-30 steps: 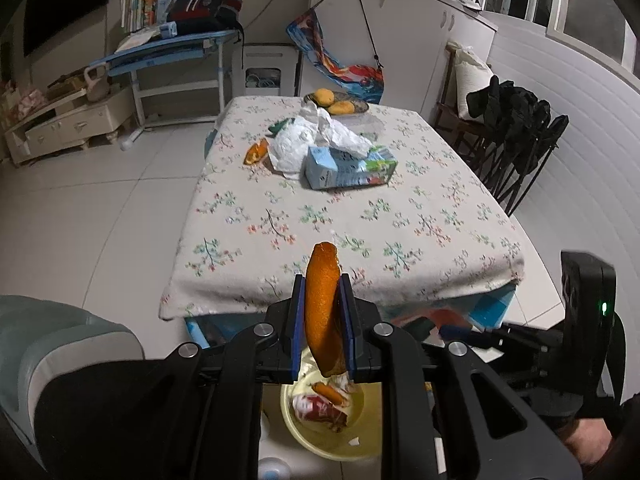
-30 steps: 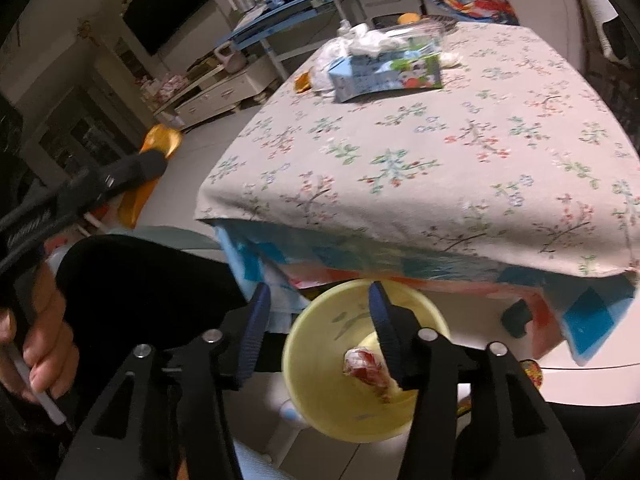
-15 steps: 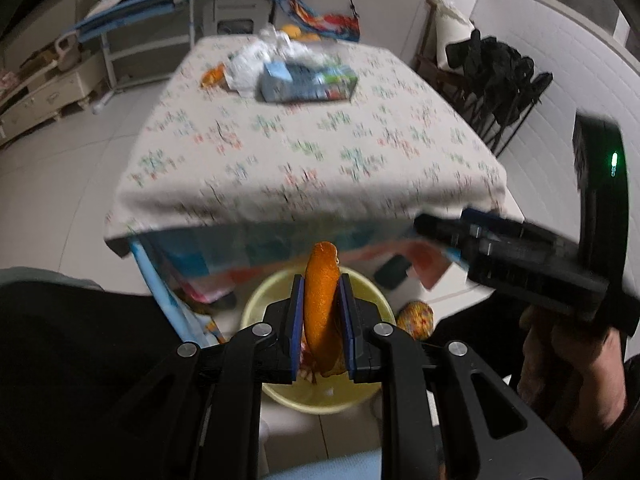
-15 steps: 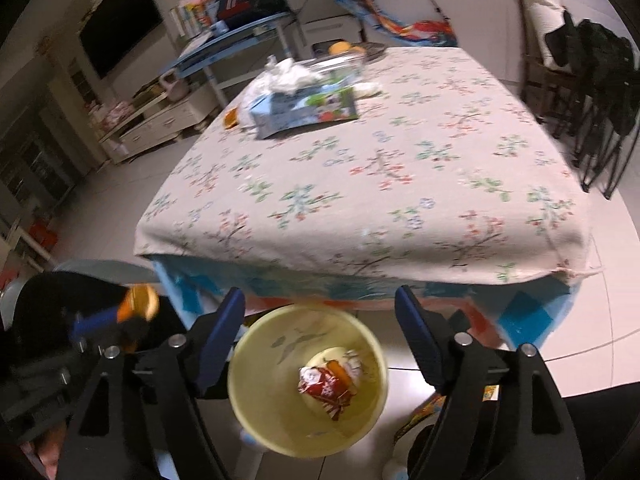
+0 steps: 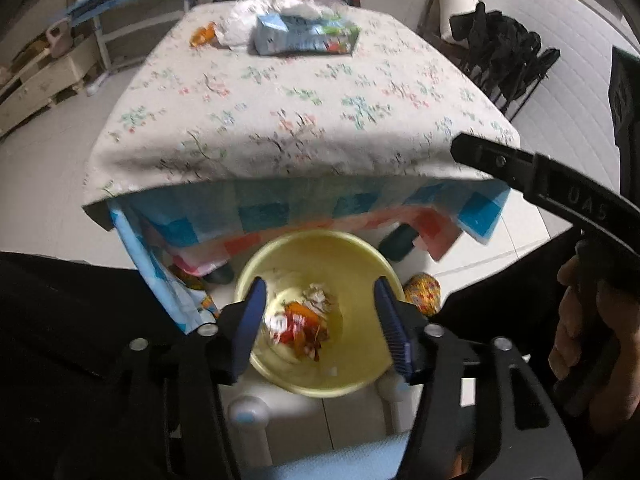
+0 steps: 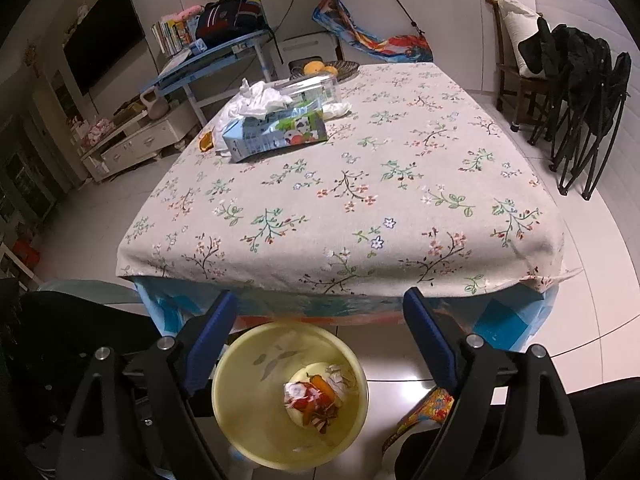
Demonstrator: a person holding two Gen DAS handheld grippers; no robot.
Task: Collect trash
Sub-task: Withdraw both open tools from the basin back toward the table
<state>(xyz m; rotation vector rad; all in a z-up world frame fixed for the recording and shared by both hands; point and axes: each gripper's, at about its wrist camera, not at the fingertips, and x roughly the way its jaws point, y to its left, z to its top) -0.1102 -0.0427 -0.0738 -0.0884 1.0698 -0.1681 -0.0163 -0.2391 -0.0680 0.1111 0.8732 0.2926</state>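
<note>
- The left gripper (image 5: 318, 322) hangs right over the yellow bin (image 5: 320, 386); its jaws are opening and nothing sits between them.
- The right gripper (image 6: 320, 338) is just above and beside the same bin (image 6: 256, 440), jaws opening wide, also empty.
- Inside the bin lie an orange peel (image 5: 299, 312), a red-and-white wrapper (image 6: 302, 396) and some crumpled white scrap; the left view is blurred, so I cannot sort the pieces finely.
- Trash left to collect sits at the far end of the desk (image 6: 360, 208): a carton (image 6: 276, 136) lying on its side, white crumpled paper (image 6: 260, 98) touching its back, and a small orange peel piece (image 6: 207, 141) just left of it.
- The key relation: all of this lies straight ahead and up from both grippers, well apart from them, across the whole cloth. The carton's long axis runs left to right across the view, so its narrow depth faces an approaching gripper.
- The peel piece is on the left side, which probably suits the left hand; the carton looks about equally placed for either.
- The carton shows cartoon animals; no text is readable. The right gripper's arm (image 5: 560, 196) carries raised letters that seem to read "UAS".
</note>
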